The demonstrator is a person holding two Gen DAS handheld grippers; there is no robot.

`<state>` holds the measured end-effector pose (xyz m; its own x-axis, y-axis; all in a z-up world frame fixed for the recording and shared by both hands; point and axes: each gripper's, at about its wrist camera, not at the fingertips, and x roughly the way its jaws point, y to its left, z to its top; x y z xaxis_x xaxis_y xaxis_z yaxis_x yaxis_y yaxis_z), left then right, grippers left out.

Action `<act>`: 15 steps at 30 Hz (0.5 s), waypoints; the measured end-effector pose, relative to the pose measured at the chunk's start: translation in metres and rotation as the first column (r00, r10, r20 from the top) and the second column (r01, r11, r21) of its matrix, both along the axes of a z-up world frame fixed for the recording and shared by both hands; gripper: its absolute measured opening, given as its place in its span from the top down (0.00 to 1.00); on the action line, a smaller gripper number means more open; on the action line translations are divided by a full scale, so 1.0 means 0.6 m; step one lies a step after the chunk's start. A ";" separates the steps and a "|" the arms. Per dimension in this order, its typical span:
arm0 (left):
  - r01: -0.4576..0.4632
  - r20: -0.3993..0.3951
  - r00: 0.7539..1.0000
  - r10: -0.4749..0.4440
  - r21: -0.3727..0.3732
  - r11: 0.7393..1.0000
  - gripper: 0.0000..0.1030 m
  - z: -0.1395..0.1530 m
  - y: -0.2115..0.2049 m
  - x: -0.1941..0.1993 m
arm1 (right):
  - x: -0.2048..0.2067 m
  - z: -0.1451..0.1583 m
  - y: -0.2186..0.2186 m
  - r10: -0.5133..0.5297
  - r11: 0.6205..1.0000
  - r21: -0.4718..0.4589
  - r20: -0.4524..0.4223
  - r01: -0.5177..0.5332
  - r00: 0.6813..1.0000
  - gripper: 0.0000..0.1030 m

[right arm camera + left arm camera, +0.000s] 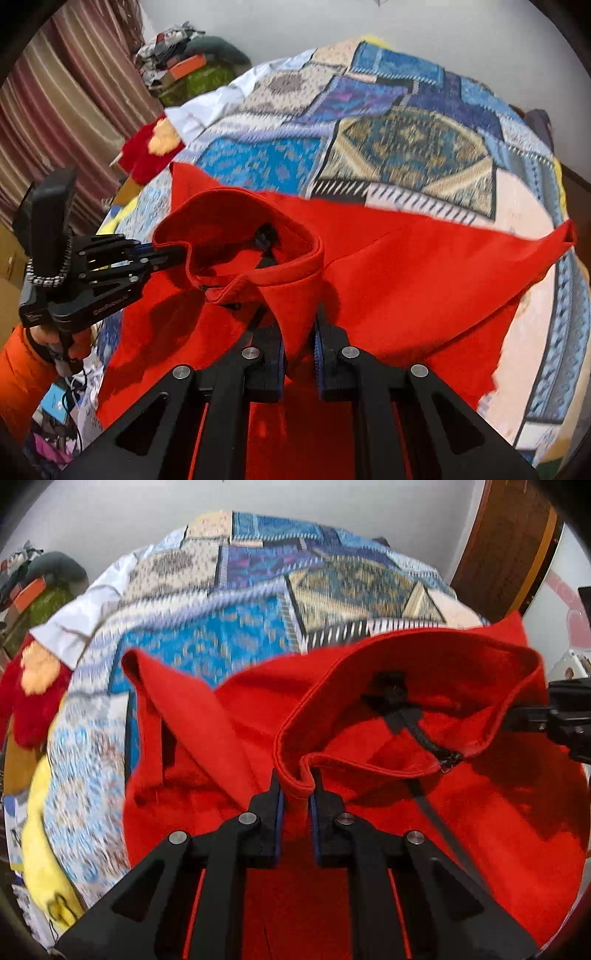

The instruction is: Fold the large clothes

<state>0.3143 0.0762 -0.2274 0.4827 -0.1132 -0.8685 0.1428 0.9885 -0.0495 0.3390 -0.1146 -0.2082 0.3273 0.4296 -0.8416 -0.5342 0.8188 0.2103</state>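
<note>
A large red fleece jacket [480, 812] with a stand-up collar and a black zipper [424, 734] hangs over a patchwork bedspread. My left gripper [295, 786] is shut on the collar's left edge, a fold of red cloth pinched between its pads. My right gripper [299, 332] is shut on the collar's right side, the red jacket [406, 266] bunched between its fingers. The left gripper [173, 254] shows in the right wrist view, held by a hand, its tips on the collar. The right gripper [517, 716] shows at the right edge of the left wrist view. One sleeve [546, 236] trails right.
The patchwork bedspread [229, 635] in blue and beige covers the bed. A red and orange plush [33, 686] and a yellow one [44, 849] lie at its left side. Piled clutter [184, 66] and striped curtains [66, 103] stand beyond. A brown door [506, 542] is at right.
</note>
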 end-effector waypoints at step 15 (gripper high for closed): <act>0.013 -0.052 0.999 -0.011 0.041 0.999 0.88 -0.010 0.032 -0.081 | -0.091 0.000 -0.034 0.067 0.987 -0.146 0.009 -0.065 0.998 0.90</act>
<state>0.2658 0.0955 -0.2336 0.4354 -0.0826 -0.8964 0.1532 0.9881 -0.0166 0.2846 -0.1353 -0.2082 0.3143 0.3237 -0.8924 -0.5899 0.8032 0.0836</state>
